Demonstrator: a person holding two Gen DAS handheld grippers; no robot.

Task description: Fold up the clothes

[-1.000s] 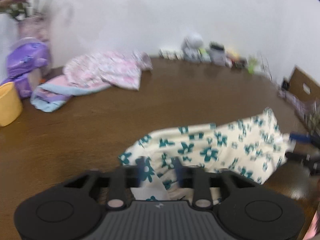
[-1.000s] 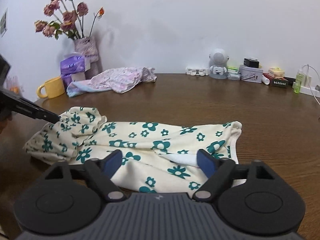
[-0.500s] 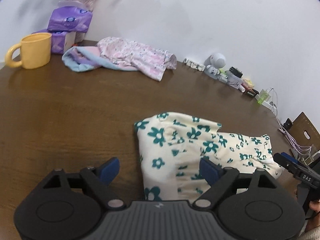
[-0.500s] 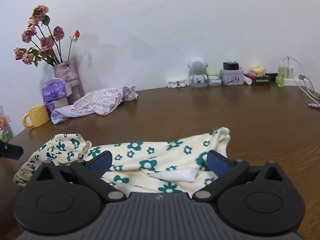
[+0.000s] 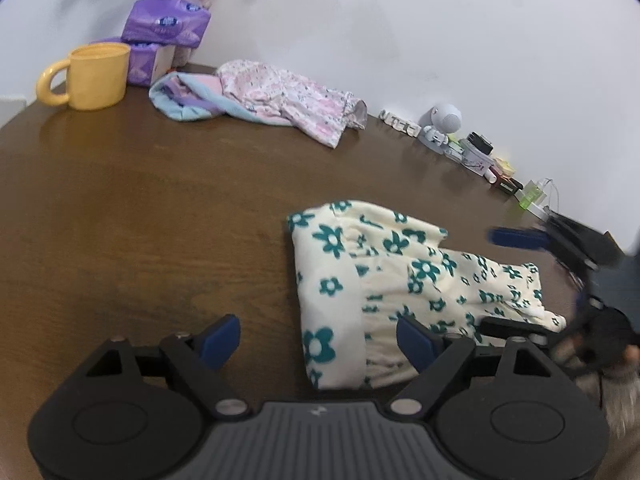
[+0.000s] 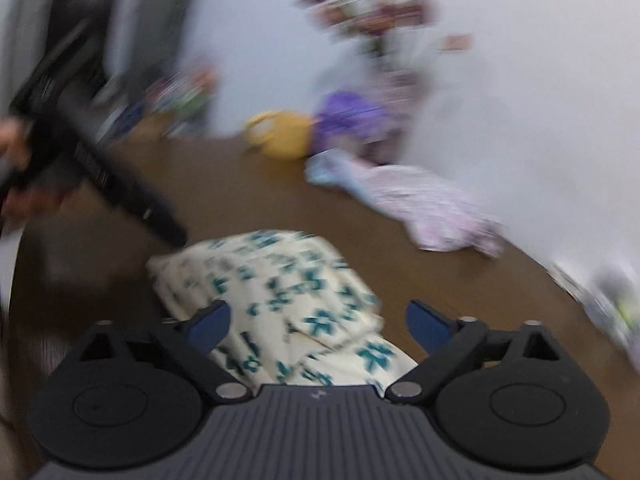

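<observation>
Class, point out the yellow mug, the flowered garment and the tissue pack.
Yellow mug [image 5: 98,76]: left wrist view, on its side wall.
Flowered garment [image 5: 360,280]: left wrist view, on its folded middle.
Tissue pack [image 5: 168,22]: left wrist view, on its front.

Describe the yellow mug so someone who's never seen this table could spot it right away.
Start at the brown wooden table and go to its far corner by the white wall. There the yellow mug stands upright in front of the purple tissue packs, left of a heap of pink and blue clothes. It is the only yellow thing there, with a loop handle pointing away from the clothes.
</observation>
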